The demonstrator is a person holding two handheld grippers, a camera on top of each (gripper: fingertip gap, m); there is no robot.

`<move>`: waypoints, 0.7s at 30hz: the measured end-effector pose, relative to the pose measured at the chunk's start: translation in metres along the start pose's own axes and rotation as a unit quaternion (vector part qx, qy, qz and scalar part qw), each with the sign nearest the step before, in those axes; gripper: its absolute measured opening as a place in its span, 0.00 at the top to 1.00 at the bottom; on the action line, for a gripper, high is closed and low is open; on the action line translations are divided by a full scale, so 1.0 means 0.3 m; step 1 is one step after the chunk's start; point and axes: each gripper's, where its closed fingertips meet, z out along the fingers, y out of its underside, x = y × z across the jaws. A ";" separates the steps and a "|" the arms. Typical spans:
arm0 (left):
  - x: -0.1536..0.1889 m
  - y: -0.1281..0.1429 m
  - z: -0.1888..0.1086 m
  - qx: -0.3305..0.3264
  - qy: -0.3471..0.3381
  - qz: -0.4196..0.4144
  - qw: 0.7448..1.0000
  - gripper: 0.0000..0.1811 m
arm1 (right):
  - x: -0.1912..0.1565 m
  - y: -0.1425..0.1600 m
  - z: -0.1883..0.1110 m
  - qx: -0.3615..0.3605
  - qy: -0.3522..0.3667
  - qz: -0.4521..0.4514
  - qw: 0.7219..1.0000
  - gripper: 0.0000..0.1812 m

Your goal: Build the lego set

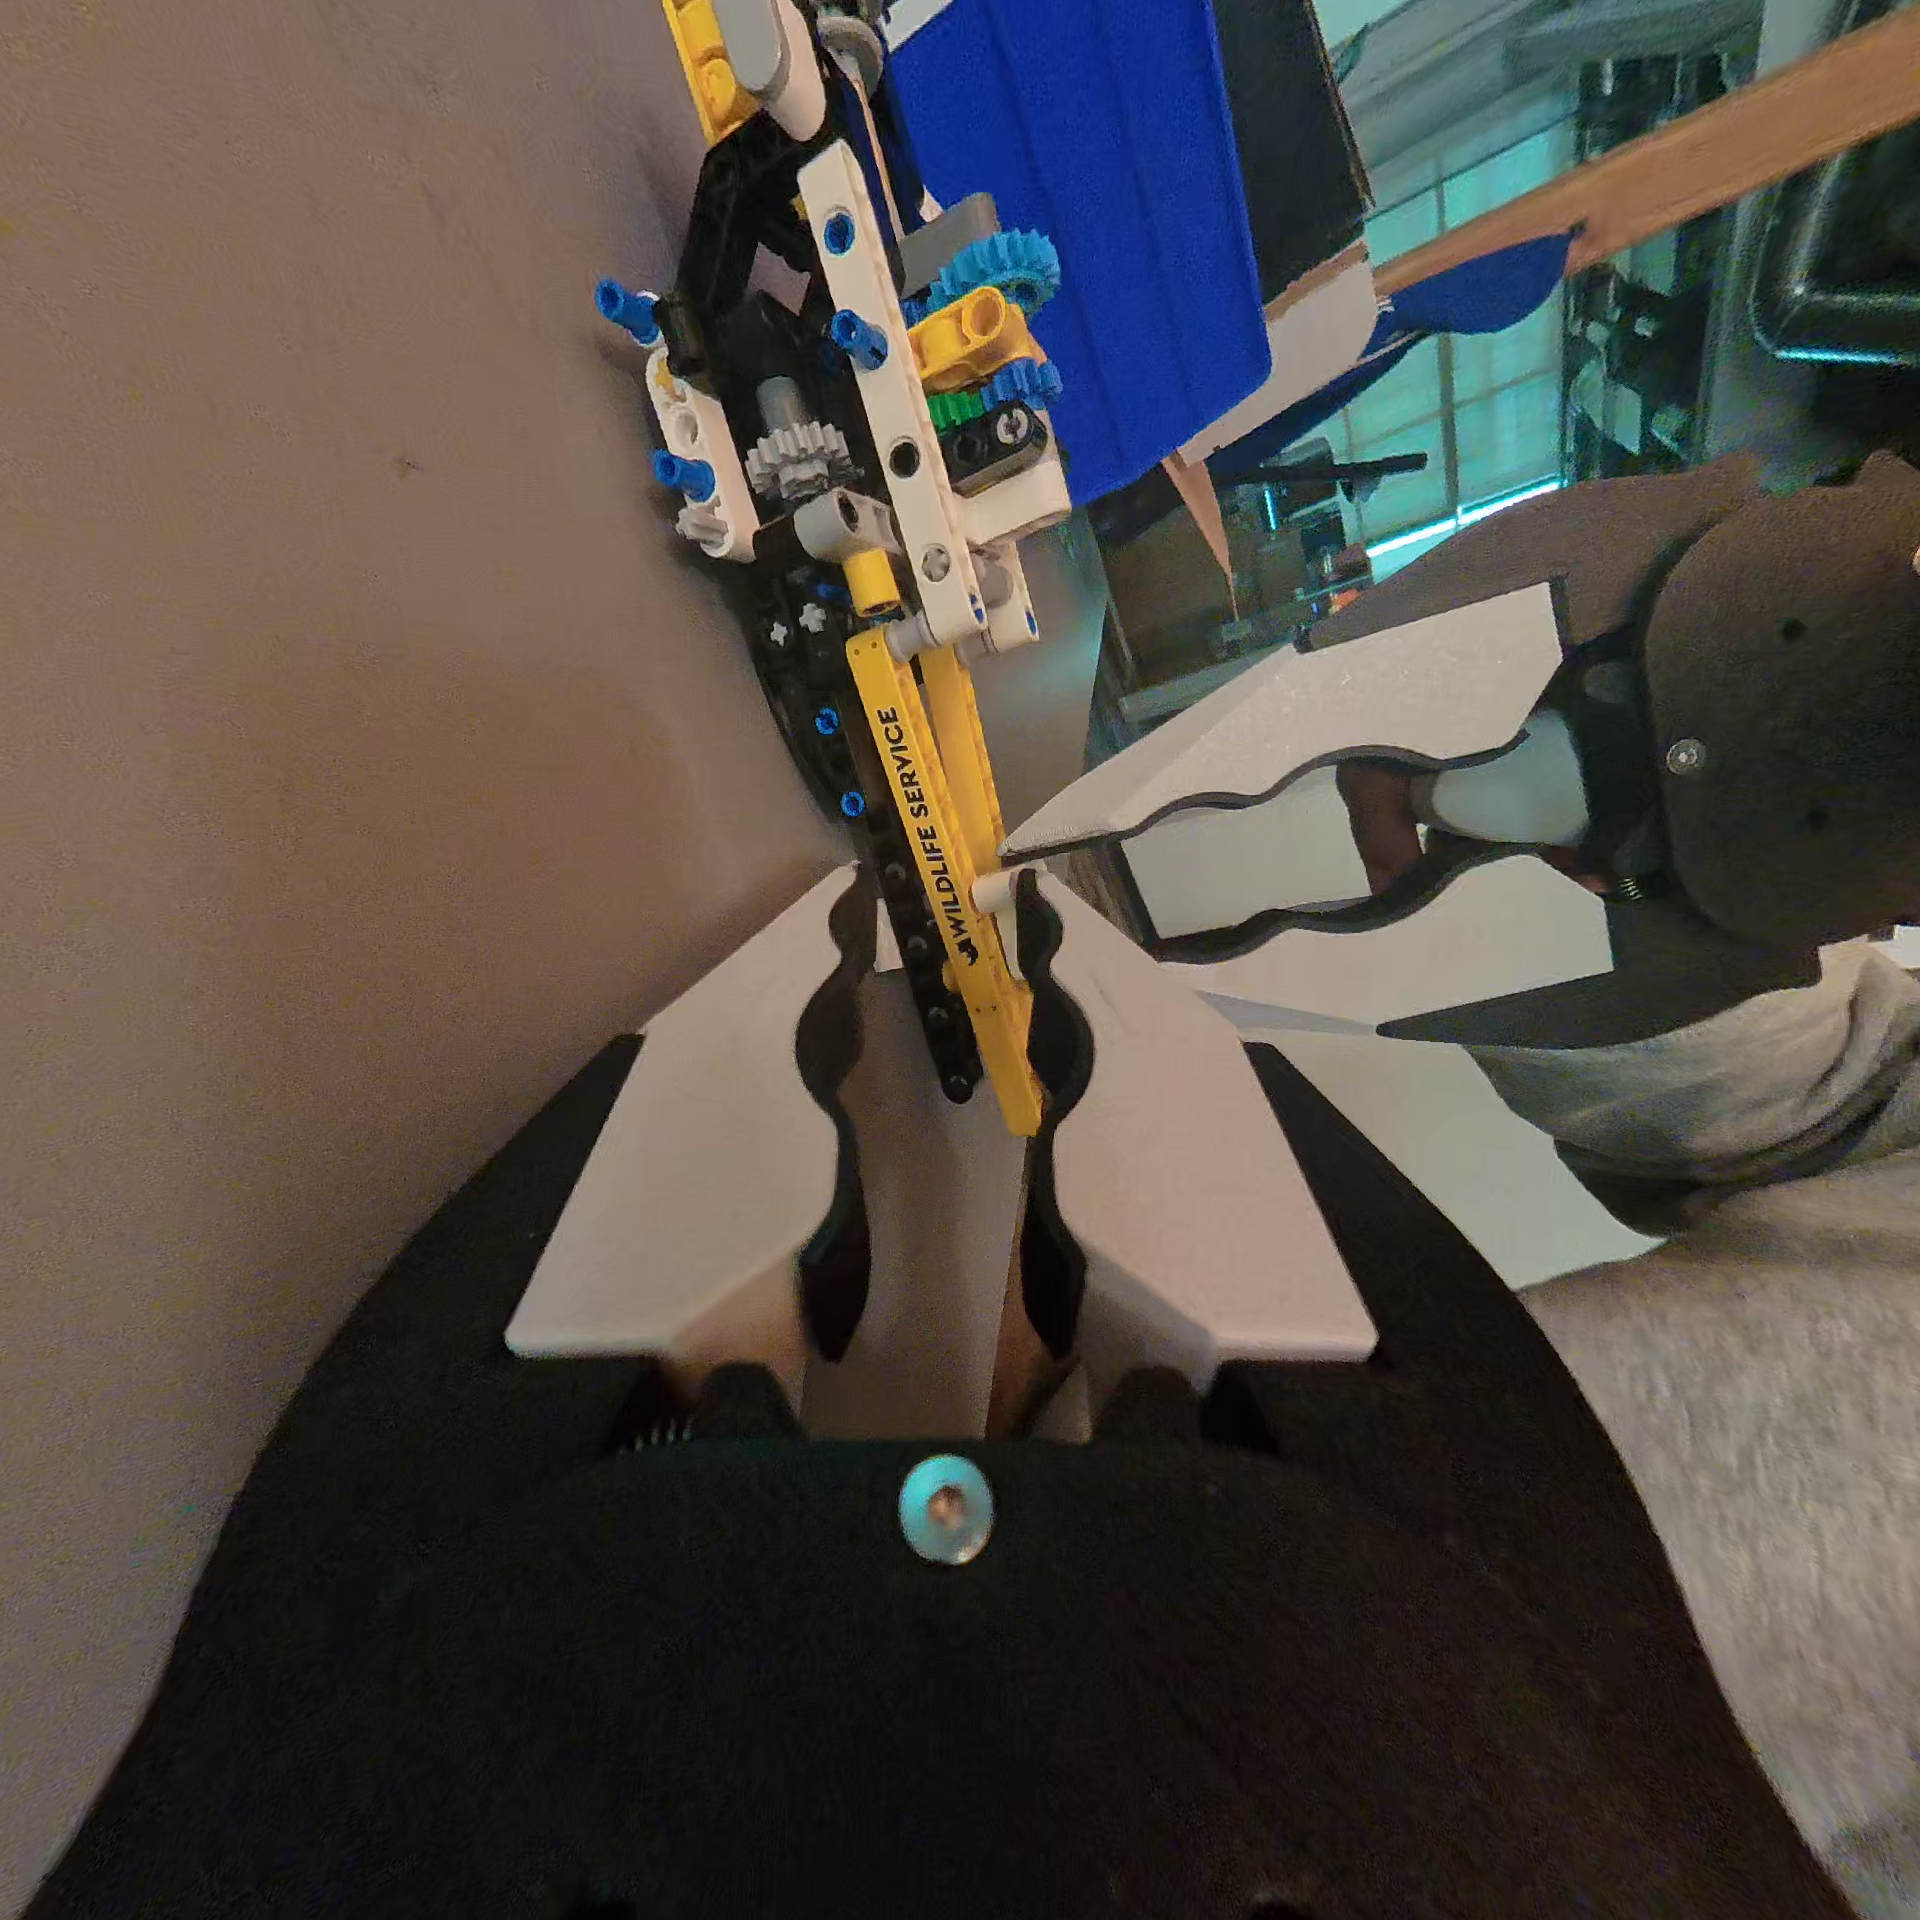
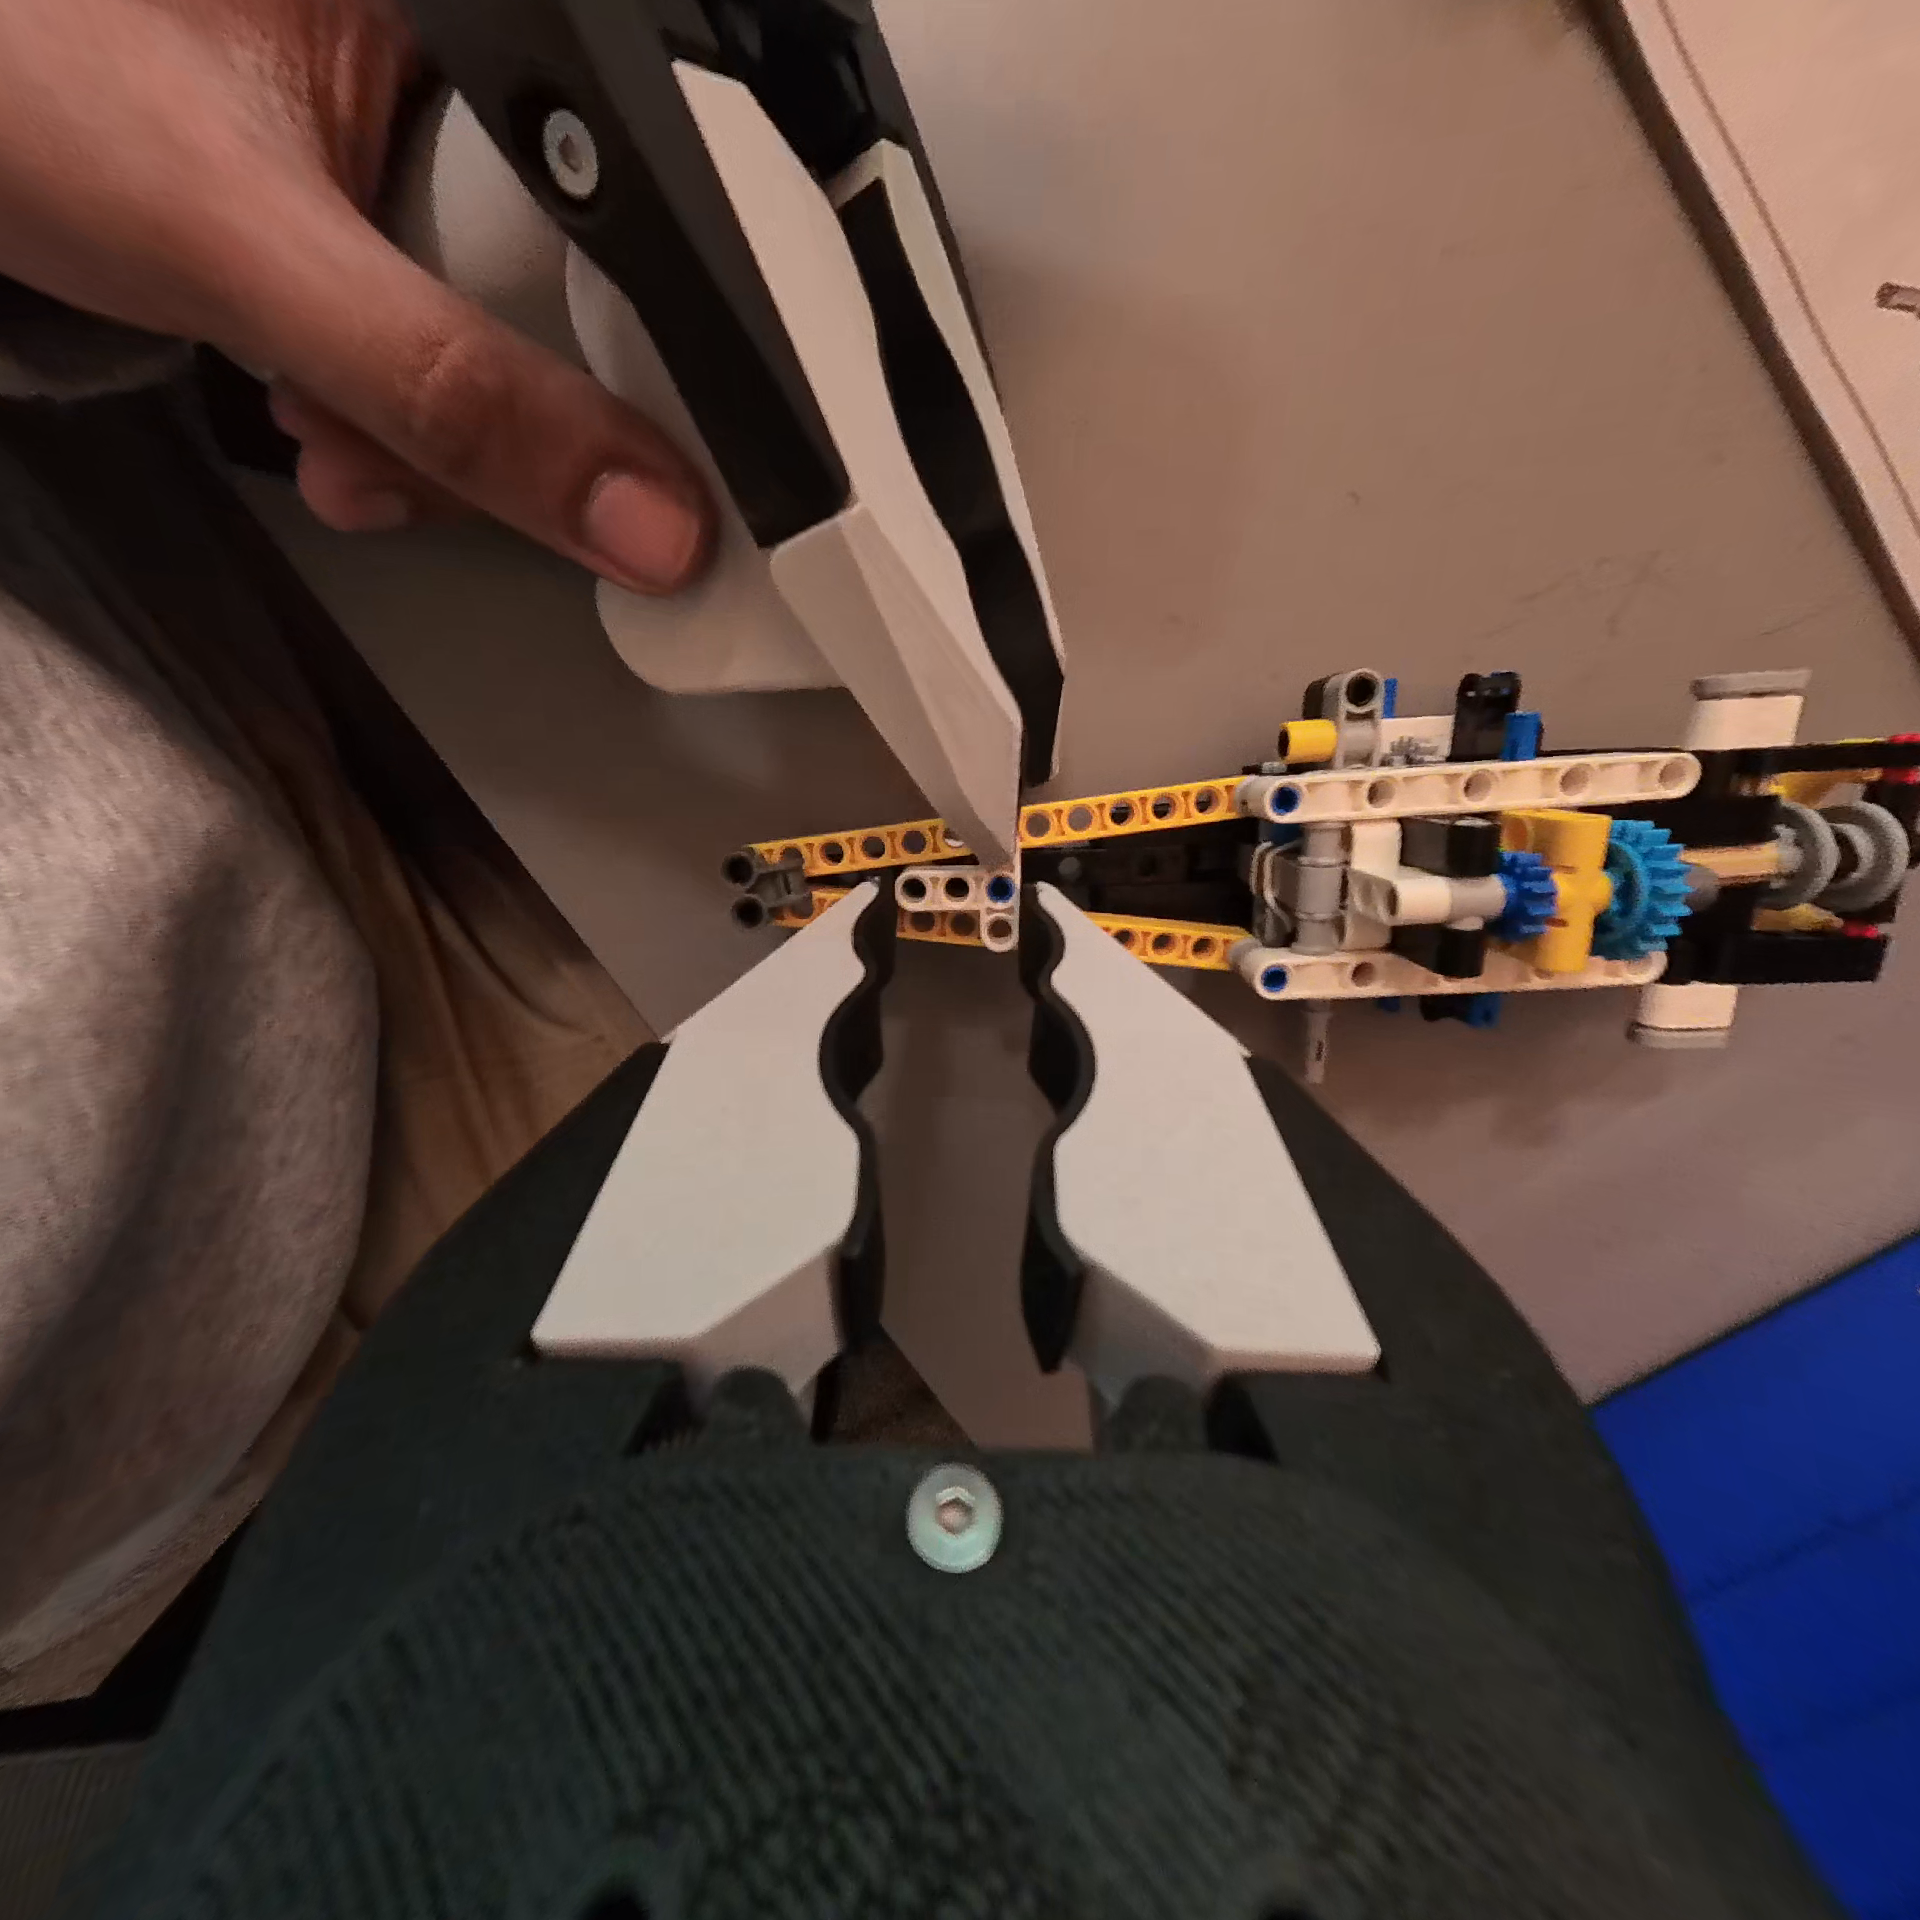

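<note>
A part-built lego model [image 1: 883, 416] of yellow, white and black beams with blue gears lies on the beige table [image 1: 312, 623]. My left gripper [image 1: 940, 899] is shut on the model's yellow and black beams [image 1: 971, 790] at their near end. In the right wrist view the model [image 2: 1455, 862] stretches to the right. My right gripper [image 2: 956, 899] is shut on a small white L-shaped beam [image 2: 940, 890] and holds it against the yellow beams. The left gripper's fingers [image 2: 914, 665] come down from above and touch it. The right gripper's fingers [image 1: 1299, 748] reach in from the right.
A blue panel [image 1: 1091, 208] stands behind the model and shows at the lower right of the right wrist view [image 2: 1766, 1507]. A person's hand [image 2: 468, 416] holds the left gripper. A grey sleeve [image 1: 1714, 1091] is at the right. The table's edge [image 2: 1714, 260] runs at the upper right.
</note>
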 end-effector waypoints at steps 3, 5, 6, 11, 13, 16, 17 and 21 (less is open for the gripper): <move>0.002 0.002 0.002 -0.008 0.007 -0.008 1.000 0.88 | -0.001 0.000 0.001 0.008 -0.005 -0.001 1.000 0.88; 0.005 0.001 0.003 -0.009 0.015 -0.011 1.000 0.89 | -0.001 0.000 0.002 0.011 -0.011 0.000 1.000 0.88; 0.008 0.002 0.004 -0.010 0.018 -0.011 1.000 0.89 | -0.001 0.000 0.002 0.012 -0.014 0.000 1.000 0.88; 0.011 0.005 0.007 -0.009 0.015 0.004 1.000 0.90 | 0.002 0.001 0.005 0.020 -0.025 -0.002 0.999 0.88; 0.011 0.005 0.007 -0.008 0.012 0.010 1.000 0.90 | 0.003 0.001 0.005 0.023 -0.030 0.006 0.999 0.88; 0.011 0.005 0.006 -0.007 0.008 0.015 1.000 0.90 | 0.004 -0.001 0.006 0.028 -0.027 0.014 0.999 0.87; 0.012 0.005 0.007 -0.006 0.006 0.019 1.000 0.90 | 0.004 -0.002 0.008 0.031 -0.025 0.020 0.999 0.87; 0.012 0.007 0.010 -0.006 0.000 0.030 1.000 0.90 | 0.008 0.004 0.001 0.042 -0.023 0.044 0.998 0.85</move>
